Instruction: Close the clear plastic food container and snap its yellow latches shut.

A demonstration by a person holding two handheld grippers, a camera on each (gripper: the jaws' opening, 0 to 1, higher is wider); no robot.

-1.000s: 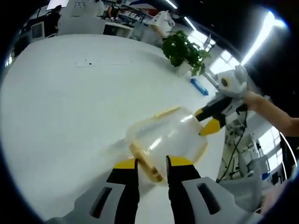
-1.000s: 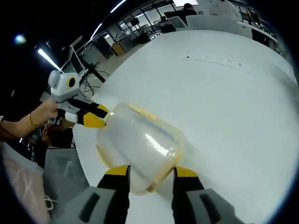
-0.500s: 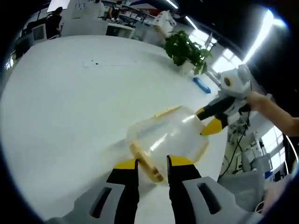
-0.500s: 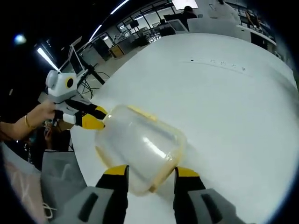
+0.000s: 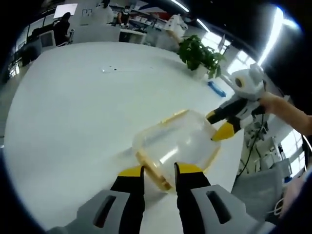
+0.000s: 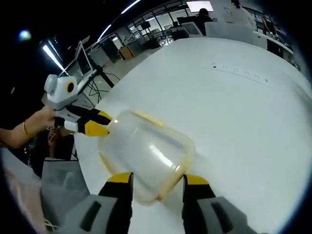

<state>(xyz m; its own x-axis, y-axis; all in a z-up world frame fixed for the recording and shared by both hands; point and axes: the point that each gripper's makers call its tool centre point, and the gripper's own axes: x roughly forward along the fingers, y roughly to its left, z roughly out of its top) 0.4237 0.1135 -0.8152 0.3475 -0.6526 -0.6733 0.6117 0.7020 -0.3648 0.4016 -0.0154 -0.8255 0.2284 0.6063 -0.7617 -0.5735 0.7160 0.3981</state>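
A white table (image 5: 73, 112) in a bright open workroom carries the scene. The left gripper (image 5: 158, 173) is seen with jaws apart, straddling a yellow latch (image 5: 152, 170) at the near end of the clear container (image 5: 175, 144) — the right gripper (image 5: 222, 124) is met at the far end, its jaws apart too. The container (apparently empty) is spanned lengthwise between them, its lid seemingly seated.

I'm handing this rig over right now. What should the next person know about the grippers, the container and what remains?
Left gripper: open, jaws either side of a yellow latch at one end of the clear container.
Right gripper: open, jaws straddling the opposite end.
Container lies on the white table, upside down.
Done: lid appears on.
Left: whether any latch is snapped can't be told; check and press each one.
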